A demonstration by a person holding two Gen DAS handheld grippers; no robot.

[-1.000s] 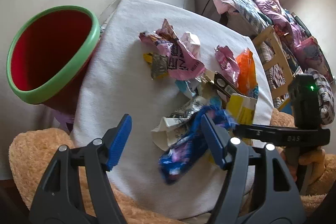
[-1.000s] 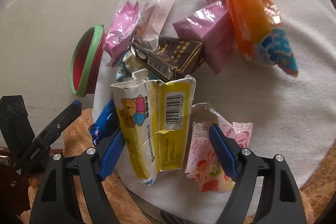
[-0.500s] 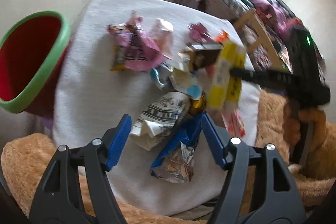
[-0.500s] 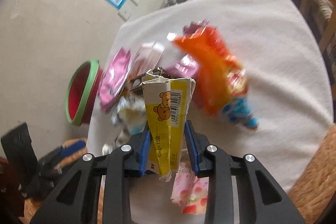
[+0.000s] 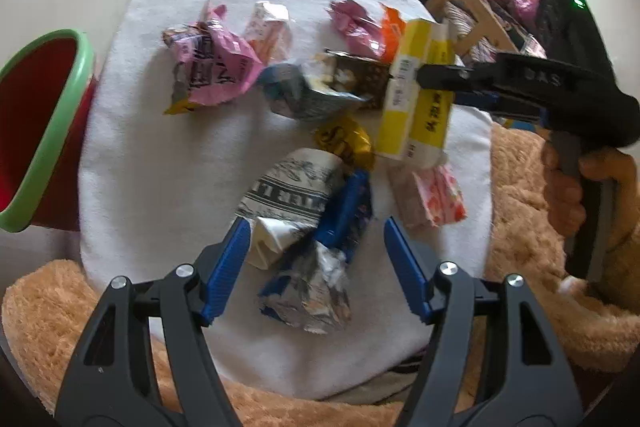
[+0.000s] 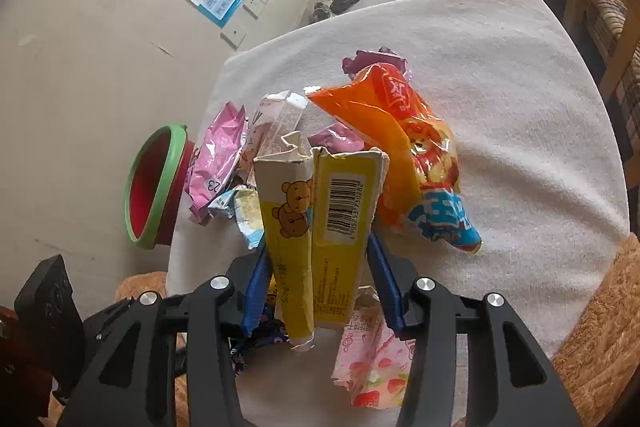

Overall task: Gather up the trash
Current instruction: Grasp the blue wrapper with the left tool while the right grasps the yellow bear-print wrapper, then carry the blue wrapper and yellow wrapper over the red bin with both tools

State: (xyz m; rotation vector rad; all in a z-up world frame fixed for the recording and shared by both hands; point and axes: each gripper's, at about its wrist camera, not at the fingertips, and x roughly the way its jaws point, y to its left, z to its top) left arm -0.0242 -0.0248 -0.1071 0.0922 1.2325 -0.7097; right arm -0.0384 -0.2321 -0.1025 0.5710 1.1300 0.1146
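A: Where's the yellow carton [image 6: 316,227]?
B: Lifted off the desk [image 6: 520,131], between the right gripper [image 6: 316,287]'s opening pads, which press its sides.
A: And the left gripper [image 5: 316,267]?
B: Wide apart over a blue wrapper [image 5: 320,267], gripping nothing.

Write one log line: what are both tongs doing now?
right tongs: opening, yellow carton between | left tongs: open over blue wrapper | red bin: waiting
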